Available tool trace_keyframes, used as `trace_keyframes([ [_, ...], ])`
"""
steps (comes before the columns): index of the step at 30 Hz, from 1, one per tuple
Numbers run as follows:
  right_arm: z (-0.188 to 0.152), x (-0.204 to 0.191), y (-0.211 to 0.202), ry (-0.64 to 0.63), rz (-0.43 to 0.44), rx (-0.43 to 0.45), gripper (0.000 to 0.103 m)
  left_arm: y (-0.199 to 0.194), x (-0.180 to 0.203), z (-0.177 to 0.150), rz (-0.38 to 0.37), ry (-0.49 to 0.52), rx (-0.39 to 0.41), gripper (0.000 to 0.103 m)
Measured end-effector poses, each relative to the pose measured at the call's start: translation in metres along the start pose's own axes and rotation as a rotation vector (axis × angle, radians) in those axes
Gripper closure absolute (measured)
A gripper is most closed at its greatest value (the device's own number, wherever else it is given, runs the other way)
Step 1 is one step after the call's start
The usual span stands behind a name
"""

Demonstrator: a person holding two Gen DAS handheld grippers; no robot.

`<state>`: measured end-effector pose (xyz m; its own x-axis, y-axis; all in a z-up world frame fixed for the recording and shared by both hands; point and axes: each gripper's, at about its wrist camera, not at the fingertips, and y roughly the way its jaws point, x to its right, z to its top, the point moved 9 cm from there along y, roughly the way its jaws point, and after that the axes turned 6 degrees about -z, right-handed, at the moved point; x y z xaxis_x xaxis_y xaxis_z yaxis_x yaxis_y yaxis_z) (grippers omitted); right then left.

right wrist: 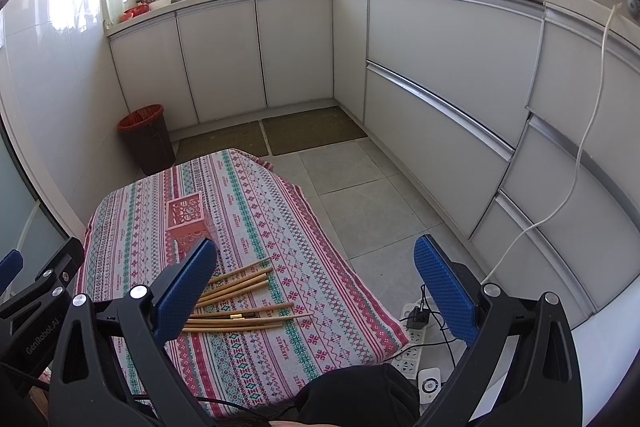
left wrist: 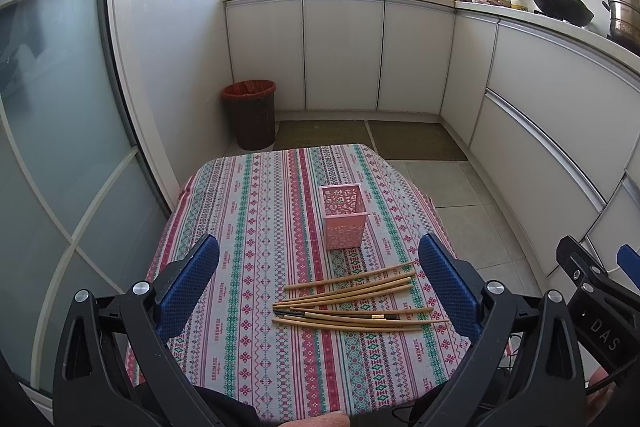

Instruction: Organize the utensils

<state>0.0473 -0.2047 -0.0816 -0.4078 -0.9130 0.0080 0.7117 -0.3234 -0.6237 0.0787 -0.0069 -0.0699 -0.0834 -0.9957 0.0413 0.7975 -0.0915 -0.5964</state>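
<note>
Broadly, the scene was a small counter (left wrist: 248, 227) draped in a striped, patterned cloth, standing on a tiled kitchen floor with white cabinets behind. On it stood a pink perforated holder (left wrist: 344, 221), upright and apparently empty, a little beyond the middle. Just nearer than the holder lay a loose bundle of wooden chopsticks (left wrist: 352, 301), flat on the cloth, their long axes running roughly side to side across the view, fanned slightly, with the holder close by but not touching them.

Both tongs hung above the near edge, gripping nothing. The left tongs (left wrist: 320, 287) stood wide apart, and from that camera the chopsticks lay straight ahead and below, between the two blue pads. The right tongs (right wrist: 320, 287) were likewise spread wide, but the chopsticks (right wrist: 240, 301) sat off to their left, partly hidden behind the left pad. By that reading, the left tongs were better placed, and a grasp would need to close across the sticks, not along them.
</note>
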Motion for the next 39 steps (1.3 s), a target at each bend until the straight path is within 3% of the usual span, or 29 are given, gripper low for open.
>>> trace_keyframes([
  [39, -0.0009, -0.0017, 0.0004, 0.001, -0.002, -0.002, 0.007, 0.0032, 0.0017, 0.0, 0.002, 0.002, -0.011, 0.007],
])
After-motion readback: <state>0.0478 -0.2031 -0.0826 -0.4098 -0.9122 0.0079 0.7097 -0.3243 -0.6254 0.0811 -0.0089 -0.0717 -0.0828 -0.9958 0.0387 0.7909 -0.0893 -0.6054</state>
